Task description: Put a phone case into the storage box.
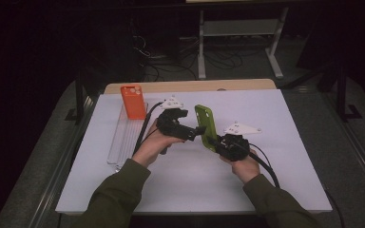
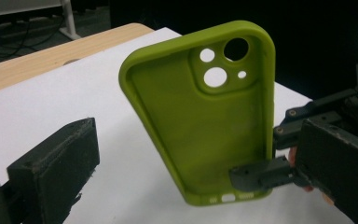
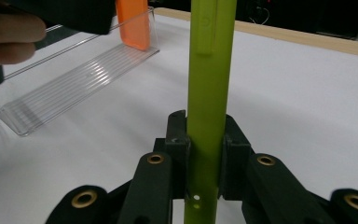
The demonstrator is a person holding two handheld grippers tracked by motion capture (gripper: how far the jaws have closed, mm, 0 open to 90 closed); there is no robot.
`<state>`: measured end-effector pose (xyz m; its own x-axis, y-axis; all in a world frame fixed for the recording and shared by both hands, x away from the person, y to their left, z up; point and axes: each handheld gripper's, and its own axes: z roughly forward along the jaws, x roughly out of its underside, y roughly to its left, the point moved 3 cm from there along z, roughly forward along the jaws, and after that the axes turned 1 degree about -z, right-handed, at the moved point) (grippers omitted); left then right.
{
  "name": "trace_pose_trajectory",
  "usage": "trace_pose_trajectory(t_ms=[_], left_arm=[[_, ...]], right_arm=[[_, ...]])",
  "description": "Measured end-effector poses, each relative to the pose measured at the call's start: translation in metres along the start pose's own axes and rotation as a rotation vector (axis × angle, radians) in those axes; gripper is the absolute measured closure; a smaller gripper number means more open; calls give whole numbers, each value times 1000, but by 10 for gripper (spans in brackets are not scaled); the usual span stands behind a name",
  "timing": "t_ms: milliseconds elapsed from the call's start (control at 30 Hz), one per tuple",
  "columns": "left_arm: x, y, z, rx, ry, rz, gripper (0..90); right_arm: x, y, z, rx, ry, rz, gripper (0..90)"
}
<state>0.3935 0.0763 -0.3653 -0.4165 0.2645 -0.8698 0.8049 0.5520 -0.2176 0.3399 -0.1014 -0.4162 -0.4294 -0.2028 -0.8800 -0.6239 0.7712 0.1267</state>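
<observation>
A green phone case stands upright above the white table, camera holes at the top, its hollow inside facing the left gripper. My right gripper is shut on the case's lower edge, one pad on each side; it also shows from the side. My left gripper is open and points at the case from the left, just short of it. One of its fingers stands well clear of the case. An orange phone case stands upright at the far end of a clear tray.
The white board covers a wooden table. The clear tray lies along the board's left side with the orange case at its far end. Cables trail from both grippers. Dark floor, cables and a desk frame lie beyond.
</observation>
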Motion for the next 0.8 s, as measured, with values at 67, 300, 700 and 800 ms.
trace_pose_trajectory(t_ms=[67, 300, 700, 800], left_arm=[[-1, -1, 2, 11, -4, -8, 0], [0, -3, 10, 21, -11, 5, 0], [2, -4, 19, 14, -39, -22, 0], [1, -3, 19, 12, -42, -26, 0]], right_arm=[[0, 1, 0, -5, -4, -2, 762], [-1, 5, -1, -21, -9, 4, 762], [0, 14, 4, -40, -3, -25, 762], [0, 14, 4, -37, -3, -27, 762]])
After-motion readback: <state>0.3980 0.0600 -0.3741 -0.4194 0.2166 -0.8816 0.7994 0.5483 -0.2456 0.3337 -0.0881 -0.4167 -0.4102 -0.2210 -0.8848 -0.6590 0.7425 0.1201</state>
